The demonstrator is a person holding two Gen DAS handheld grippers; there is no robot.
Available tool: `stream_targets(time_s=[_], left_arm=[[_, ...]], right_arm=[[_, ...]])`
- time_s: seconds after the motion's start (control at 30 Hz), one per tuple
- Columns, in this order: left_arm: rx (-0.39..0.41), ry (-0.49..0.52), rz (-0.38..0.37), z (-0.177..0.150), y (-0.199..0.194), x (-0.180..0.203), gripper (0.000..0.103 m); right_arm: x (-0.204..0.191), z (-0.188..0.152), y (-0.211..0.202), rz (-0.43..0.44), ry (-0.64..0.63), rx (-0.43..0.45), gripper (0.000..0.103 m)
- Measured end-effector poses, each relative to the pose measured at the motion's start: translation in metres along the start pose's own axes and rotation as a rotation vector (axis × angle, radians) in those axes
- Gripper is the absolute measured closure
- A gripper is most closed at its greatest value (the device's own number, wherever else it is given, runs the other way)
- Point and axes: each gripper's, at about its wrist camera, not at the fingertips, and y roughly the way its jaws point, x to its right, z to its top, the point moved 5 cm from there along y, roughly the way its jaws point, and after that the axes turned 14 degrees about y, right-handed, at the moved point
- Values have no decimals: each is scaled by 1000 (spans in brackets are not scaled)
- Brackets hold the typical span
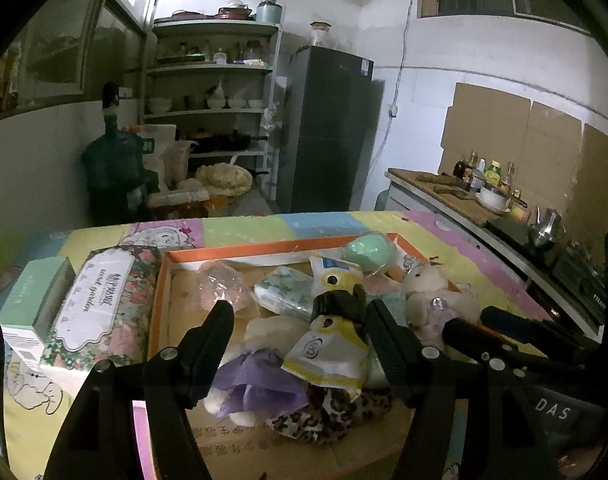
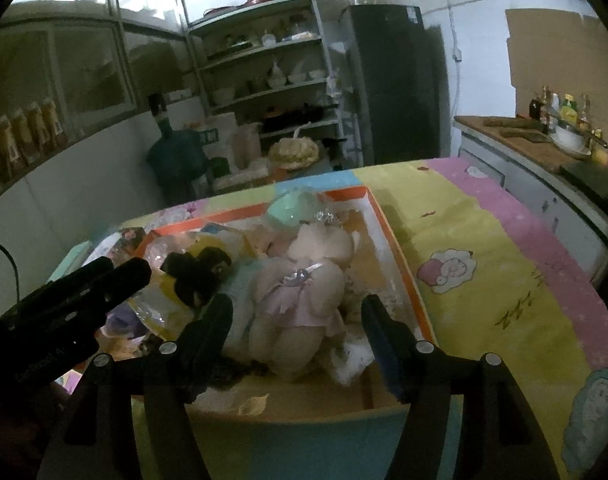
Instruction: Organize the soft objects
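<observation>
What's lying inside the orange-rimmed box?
Inside the box: a plush bear, yellow pouch, purple-dressed toy, leopard fabric, green ball. Anything beneath them is covered.

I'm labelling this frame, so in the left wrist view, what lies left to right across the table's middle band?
Mint green box → floral tissue pack → clear plastic bag → patterned tissue packet → yellow-and-white pouch with the black toy → white plush bear.
</observation>
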Motion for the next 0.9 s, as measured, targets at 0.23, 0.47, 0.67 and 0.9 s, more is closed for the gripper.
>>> stream_targets(time_s=[0.23,0.47,0.67,0.9], left_arm=[[17,7,30,0,-15,-2,35],[35,12,87,-3,-33,-8,35],[47,10,149,-6,-51,-18,35],[45,-1,202,-14,-71,-31,35]], right_arm=[[-7,3,-13,2,2,35,34],[-21,-4,-24,11,-8,56,34],[-39,-9,-32,23,-32,76,34],[-57,-16,-39,37,-55,96,34]])
